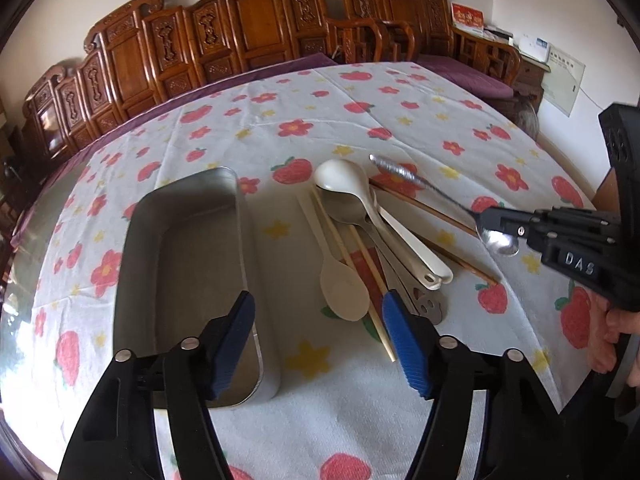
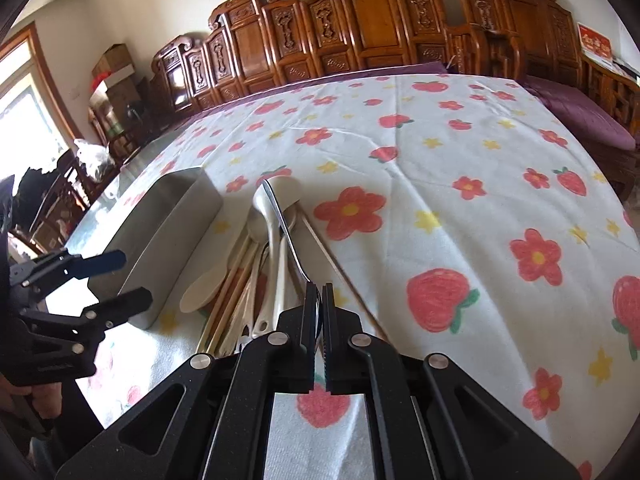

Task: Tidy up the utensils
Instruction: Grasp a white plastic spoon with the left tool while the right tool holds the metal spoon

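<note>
The right gripper [image 2: 318,292] is clenched on a small metal spoon [image 1: 500,240], gripping it at the bowl end so that the thin handle sticks out forward, lifted above the table; in the left wrist view the shiny bowl shows just under the black fingertips and the handle slants up and away over the pile. The left gripper [image 1: 318,312] is released, its blue pads [image 1: 404,340] spread wide, one over the near end of the metal tray [image 1: 140,240] and the other over the near edge of the utensil pile, holding nothing. The tray is an oblong, rounded-corner steel container lying on the strawberry-and-flower tablecloth [image 1: 440,128], just left of the pile. In the pile, a white ceramic soup spoon [image 1: 348,178] lies across a large metal spoon [image 1: 346,208], with a second white ceramic spoon handle [image 1: 416,250] beside them. A cream plastic spoon [image 1: 344,288] lies nearest the tray, bowl toward the camera, among pale chopsticks [image 1: 360,264], and brown wooden chopsticks [image 1: 440,216] run out on the right side. A flat metal handle with cut-out holes [image 1: 428,300] pokes from under the heap. Carved wooden benches [image 1: 256,20] with purple cushions stand behind the table.
</note>
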The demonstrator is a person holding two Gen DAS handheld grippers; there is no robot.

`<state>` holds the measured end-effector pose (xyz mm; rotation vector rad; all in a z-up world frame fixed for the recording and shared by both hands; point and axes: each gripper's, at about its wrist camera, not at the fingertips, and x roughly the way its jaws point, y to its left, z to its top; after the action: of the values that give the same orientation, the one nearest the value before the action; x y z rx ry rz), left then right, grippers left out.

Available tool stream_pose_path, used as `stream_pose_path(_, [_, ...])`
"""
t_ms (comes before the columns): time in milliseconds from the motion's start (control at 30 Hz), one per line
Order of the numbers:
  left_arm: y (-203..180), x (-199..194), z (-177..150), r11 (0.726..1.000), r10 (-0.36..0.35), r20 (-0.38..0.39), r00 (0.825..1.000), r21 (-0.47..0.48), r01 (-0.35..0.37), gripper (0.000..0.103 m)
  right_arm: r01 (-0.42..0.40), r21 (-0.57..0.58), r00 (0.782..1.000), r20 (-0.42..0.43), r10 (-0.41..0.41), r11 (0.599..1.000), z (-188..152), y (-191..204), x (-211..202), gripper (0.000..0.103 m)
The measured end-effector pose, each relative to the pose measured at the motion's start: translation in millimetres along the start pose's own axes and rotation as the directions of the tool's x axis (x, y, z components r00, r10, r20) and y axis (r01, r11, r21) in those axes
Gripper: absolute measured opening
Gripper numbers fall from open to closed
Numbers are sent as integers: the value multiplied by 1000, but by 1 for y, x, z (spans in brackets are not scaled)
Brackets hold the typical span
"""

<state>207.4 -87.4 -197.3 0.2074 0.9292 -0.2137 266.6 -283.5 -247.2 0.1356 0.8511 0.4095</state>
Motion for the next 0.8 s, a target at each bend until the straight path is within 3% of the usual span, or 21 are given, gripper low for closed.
stream_pose_path(200, [-18,21,0,998,-20,-39,999,53,22,51,7,16,1000,4,-7,1000,-1,-5,-2,4])
stream_pose_path(500, [-21,50,-1,999,-29,-100,995,40,33,29,4,9,1000,5,-4,1000,-1,-3,-1,4])
stream_pose_path(667, [-16,56,-3,998,-56,-120,991,9,57,6,3,7,1000,7,-3,1000,-1,-1,-1,4])
stream_pose_path(800, [-16,53,-4,998,-53,-99,994,14,55,4,4,5,1000,5,-4,1000,-1,1,-1,4])
